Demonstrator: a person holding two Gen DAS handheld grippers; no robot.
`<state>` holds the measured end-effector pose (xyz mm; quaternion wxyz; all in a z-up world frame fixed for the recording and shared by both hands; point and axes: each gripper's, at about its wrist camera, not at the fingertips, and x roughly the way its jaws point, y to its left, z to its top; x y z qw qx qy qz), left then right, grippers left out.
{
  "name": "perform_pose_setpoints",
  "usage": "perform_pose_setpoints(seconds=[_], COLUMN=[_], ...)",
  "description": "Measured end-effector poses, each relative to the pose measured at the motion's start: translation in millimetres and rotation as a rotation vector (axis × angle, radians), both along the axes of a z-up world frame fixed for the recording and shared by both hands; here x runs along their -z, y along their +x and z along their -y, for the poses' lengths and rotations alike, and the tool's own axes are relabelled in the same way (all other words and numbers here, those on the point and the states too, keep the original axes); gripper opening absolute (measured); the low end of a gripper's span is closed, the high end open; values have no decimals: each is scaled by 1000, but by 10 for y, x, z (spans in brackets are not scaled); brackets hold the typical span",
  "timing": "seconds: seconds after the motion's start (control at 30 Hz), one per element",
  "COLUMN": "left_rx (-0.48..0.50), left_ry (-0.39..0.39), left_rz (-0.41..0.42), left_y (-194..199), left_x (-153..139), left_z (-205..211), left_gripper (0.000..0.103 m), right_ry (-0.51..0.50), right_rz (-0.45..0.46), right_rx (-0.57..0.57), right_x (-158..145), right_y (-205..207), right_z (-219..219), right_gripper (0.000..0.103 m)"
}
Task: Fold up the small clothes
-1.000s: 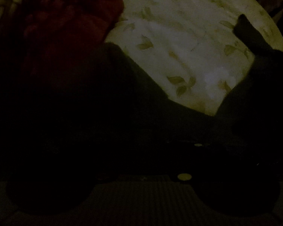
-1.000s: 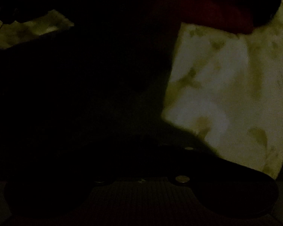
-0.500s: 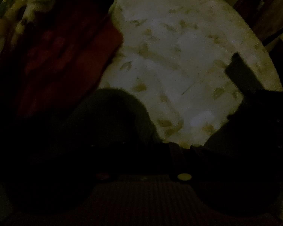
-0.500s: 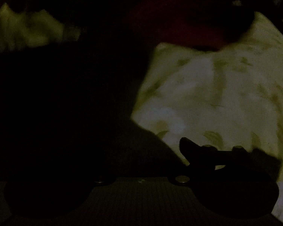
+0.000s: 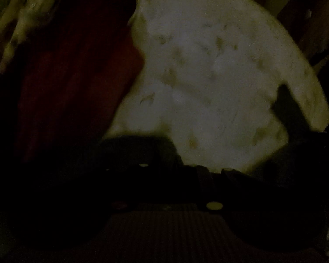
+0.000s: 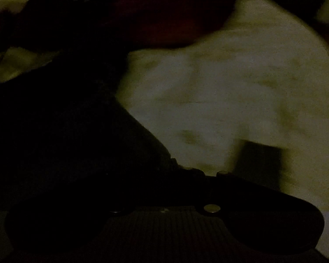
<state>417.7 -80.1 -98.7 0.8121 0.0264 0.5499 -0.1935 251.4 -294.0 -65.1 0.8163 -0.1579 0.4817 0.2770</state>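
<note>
dim, blurred views. dark red cloth garment [image 5: 76, 83] lies at the left of the pale leaf-print round counter [image 5: 208, 87], with a dark cloth [image 6: 65, 131] nearer. left tool [image 5: 164, 175] and right tool [image 6: 208, 171]: too dark to tell their state.

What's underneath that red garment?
The red garment lies on a pale leaf-print cloth, which shows bare beside it. A ghost-print fabric peeks out beyond it. Whatever lies directly beneath is covered and too dark to tell.
</note>
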Motion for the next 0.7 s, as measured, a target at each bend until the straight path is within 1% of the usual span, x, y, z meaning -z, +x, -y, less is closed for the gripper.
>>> perform_pose_setpoints(seconds=[0.03, 0.07, 0.1, 0.13, 0.17, 0.2, 0.23, 0.27, 0.3, 0.33, 0.37, 0.4, 0.47, 0.5, 0.53, 0.57, 0.6, 0.67, 0.7], left_rx=[-15, -33, -55, -78, -92, -97, -101, -104, -98, -82, -66, -49, -25, -13, -8, -10, -13, 7, 3], left_ry=[-13, -12, 13, 71, 128, 176, 214, 246, 263, 272, 280, 297, 329, 331, 331, 324, 299, 218, 183], left_rz=[14, 29, 64, 116, 156, 188, 205, 203, 193, 183, 181, 184, 223, 255, 283, 308, 332, 342, 338], left_y=[69, 128, 179, 209, 222, 221, 211, 196, 175, 146, 113, 71, -58, -140, -236, -340, -468, -769, -921], left_x=[-25, -22, -13, 2, 24, 71, 138, 210, 266, 309, 322, 312, 220, 134, 49, -56, -169, -394, -481], left_z=[69, 133, 215, 304, 376, 445, 496, 532, 556, 562, 557, 546, 516, 473, 437, 382, 317, 165, 93], left_gripper=[15, 16, 16, 22, 29, 53, 73, 77, 78, 79, 81, 84, 88, 92, 99, 102, 103, 103, 103], right_ry=[-28, -57, -66, -65, -55, -41, -38, -45, -44, -46, -48, -42, 2, 36, 81, 111, 144, 202, 224], right_rz=[17, 46, 55, 63, 73, 83, 101, 127, 147, 160, 165, 179, 246, 275, 320, 354, 375, 378, 385], right_rx=[63, 130, 164, 191, 206, 212, 221, 239, 264, 288, 310, 327, 372, 396, 426, 455, 495, 572, 570], right_x=[-22, -26, -1, 54, 128, 191, 269, 353, 438, 523, 572, 595, 485, 428, 321, 235, 135, -57, -141], right_y=[18, 16, 25, 17, 24, 16, 21, 37, 60, 69, 100, 102, -16, -79, -174, -272, -364, -580, -694], right_z=[144, 280, 340, 376, 345, 317, 273, 229, 215, 196, 203, 204, 295, 332, 413, 483, 557, 661, 654], right_gripper=[14, 15, 15, 17, 19, 19, 30, 53, 62, 87, 100, 100, 102, 103, 103, 103, 103, 103, 103])
